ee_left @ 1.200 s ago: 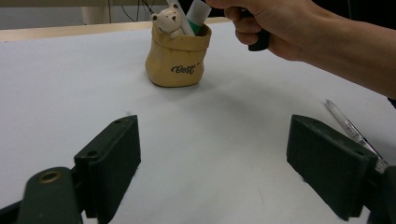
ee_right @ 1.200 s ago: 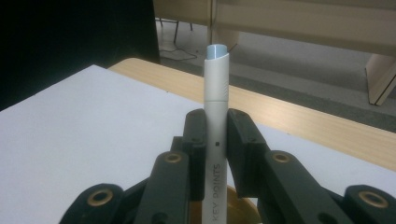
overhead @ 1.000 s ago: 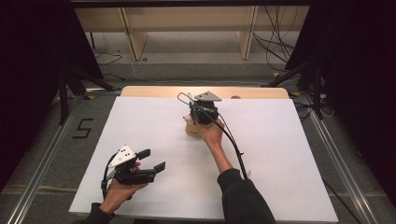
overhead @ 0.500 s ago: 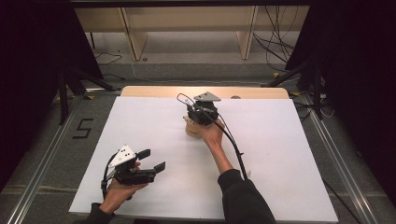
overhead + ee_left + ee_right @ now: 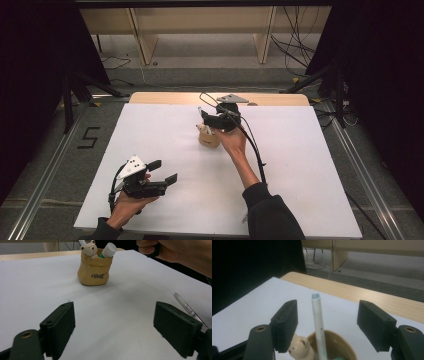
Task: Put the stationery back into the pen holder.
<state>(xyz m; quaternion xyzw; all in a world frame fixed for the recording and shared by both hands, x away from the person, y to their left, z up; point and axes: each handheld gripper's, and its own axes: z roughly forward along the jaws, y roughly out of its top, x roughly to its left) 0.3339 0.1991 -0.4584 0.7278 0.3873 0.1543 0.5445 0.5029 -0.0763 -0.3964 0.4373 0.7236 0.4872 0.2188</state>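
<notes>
- Where the white sheet [image 5: 300,165] covers the table, a small tan holder [image 5: 208,138] shaped like a sack stands upright toward the far middle, with a little bear figure [image 5: 90,250] on its rim and the word "Best" on its front.
- A white pen [image 5: 319,325] stands in the holder, its long axis close to vertical and leaning slightly; its pale blue-tipped end points up, and its lower end is hidden inside the cup.
- Beside it in the holder, a thicker white-capped marker with a green body [image 5: 108,250] tilts up and away from the bear.
- The right gripper [image 5: 327,326] hangs just above the holder, jaws spread wide; the white pen rises between them, touching neither.
- In the high view, the right hand [image 5: 232,142] holds that gripper just beyond the holder, its cable trailing back along the forearm.
- The left gripper [image 5: 163,172] sits at the near left of the sheet, well apart from the holder, jaws likewise wide apart and gripping nothing, aimed toward the holder.
- A clear-barrelled pen [image 5: 189,310] lies flat on the sheet near the left gripper's right-hand jaw, its long axis running diagonally away.
</notes>
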